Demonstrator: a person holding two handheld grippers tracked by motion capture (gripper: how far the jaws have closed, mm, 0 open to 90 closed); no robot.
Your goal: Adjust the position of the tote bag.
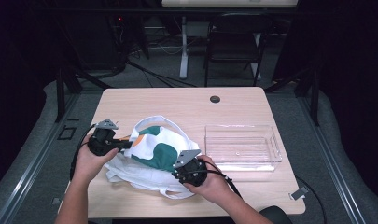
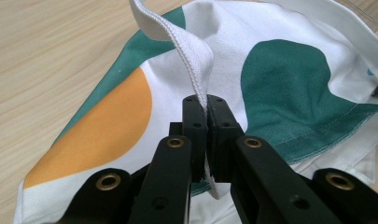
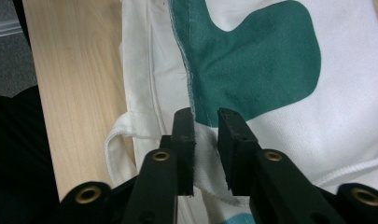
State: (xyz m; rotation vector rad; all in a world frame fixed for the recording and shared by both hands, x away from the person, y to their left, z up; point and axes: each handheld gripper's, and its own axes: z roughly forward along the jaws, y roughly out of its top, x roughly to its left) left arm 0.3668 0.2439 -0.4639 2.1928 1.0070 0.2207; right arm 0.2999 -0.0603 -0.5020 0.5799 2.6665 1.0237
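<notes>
A white cloth bag (image 1: 154, 149) printed with green and orange patches lies crumpled on the wooden table (image 1: 177, 100), near its front. My left gripper (image 2: 207, 105) is shut on a stitched white edge of the bag (image 2: 191, 51), which stands up from the jaws; in the high view this gripper (image 1: 129, 144) is at the bag's left side. My right gripper (image 3: 206, 116) is at the bag's near right edge (image 1: 177, 172). Its jaws stand a little apart over a green patch (image 3: 256, 65), with white cloth showing in the gap.
A clear plastic tray (image 1: 242, 147) sits on the table right of the bag. A round cable hole (image 1: 215, 99) marks the far edge. A dark chair (image 1: 235, 42) and desk legs stand behind the table.
</notes>
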